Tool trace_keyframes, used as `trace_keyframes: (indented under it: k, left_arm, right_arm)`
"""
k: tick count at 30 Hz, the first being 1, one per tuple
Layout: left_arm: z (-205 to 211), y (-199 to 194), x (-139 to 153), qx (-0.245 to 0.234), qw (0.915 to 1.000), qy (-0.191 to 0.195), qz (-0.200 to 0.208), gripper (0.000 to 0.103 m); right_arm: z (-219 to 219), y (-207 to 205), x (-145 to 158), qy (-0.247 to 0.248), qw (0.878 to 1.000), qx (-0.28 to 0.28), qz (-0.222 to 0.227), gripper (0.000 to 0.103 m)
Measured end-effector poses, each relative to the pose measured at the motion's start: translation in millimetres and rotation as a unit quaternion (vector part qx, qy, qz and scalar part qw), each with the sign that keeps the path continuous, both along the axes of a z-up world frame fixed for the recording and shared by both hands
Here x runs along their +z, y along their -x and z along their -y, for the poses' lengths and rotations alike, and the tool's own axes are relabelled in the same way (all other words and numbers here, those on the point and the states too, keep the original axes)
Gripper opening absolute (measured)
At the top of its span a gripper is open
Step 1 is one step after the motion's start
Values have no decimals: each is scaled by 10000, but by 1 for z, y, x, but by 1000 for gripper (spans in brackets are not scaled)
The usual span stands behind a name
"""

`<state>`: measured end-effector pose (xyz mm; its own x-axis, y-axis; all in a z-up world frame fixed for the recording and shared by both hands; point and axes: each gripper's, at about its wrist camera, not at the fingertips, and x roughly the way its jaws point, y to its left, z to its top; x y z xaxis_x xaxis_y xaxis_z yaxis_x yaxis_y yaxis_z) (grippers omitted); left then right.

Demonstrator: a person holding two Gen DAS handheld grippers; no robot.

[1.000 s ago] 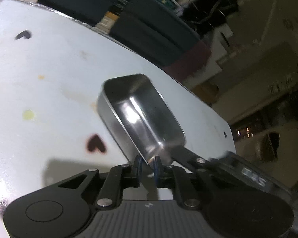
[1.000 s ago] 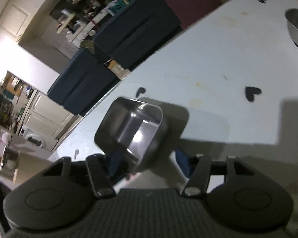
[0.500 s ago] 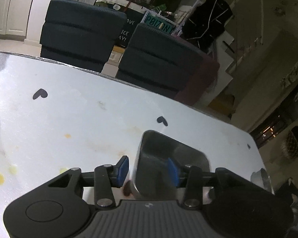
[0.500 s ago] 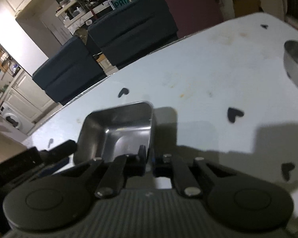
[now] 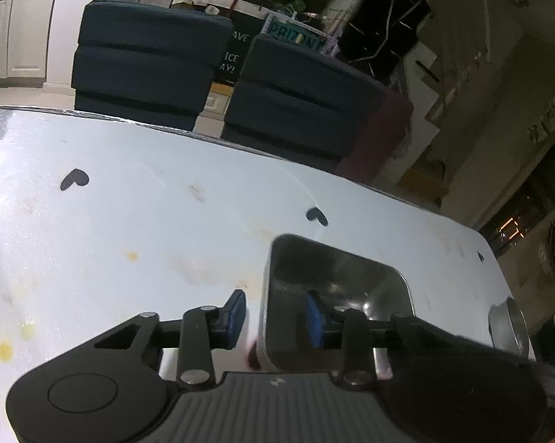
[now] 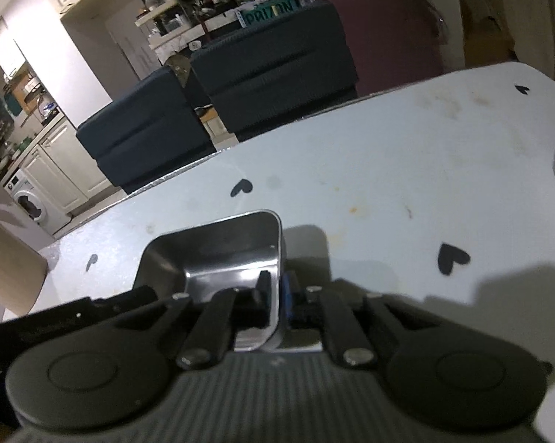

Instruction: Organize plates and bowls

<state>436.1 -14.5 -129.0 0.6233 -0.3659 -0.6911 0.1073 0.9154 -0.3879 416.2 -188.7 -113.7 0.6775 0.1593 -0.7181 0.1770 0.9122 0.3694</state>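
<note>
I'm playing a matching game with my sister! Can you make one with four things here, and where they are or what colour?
Things:
1. square steel dish
2. round steel bowl
3. heart marks
4. padded chairs

Colour and place:
a. dark blue, behind the table
b. black, flat on the table
c. shiny, nearest the camera
d. shiny, at the table's right edge

Pairs: 1-c, 2-d, 3-b, 4-a.
</note>
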Motion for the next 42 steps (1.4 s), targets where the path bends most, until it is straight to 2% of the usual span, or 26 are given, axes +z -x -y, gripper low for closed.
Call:
trace_keyframes:
  k: [4, 6, 7, 8, 14, 21, 31, 42]
  left_arm:
    - [-4, -5, -6, 77, 9998, 135, -96, 23]
    - [-5, -6, -8, 41, 9997, 184, -143, 18]
    - [-5, -6, -8, 5, 9997, 174, -155, 12]
    - [-4, -6, -8, -19, 9998, 151, -151, 11]
    - [-3, 2, 5, -148, 9999, -57, -35, 8]
    - [-1, 31, 38, -198, 9992, -242, 241, 8]
    - [0, 91, 85, -223, 9975, -223, 637, 8]
    - [13, 152, 109, -459, 9952, -117, 854, 8]
  right_arm:
    - [-4, -4, -1, 134, 9998, 110, -1, 12]
    - [-2, -3, -1, 168, 9998, 125, -6, 10]
    - [-2, -3, -1, 167, 9998, 120, -8, 9]
    - [-2, -3, 0, 169, 9998, 102, -13, 7]
    - [-5, 0, 5, 221, 9997, 135, 8, 5]
    - [-3, 23, 34, 165, 9992, 242, 284, 5]
    - [8, 76, 66, -135, 9983, 287, 491, 5]
    - [27, 140, 91, -232, 9965, 250, 769, 6]
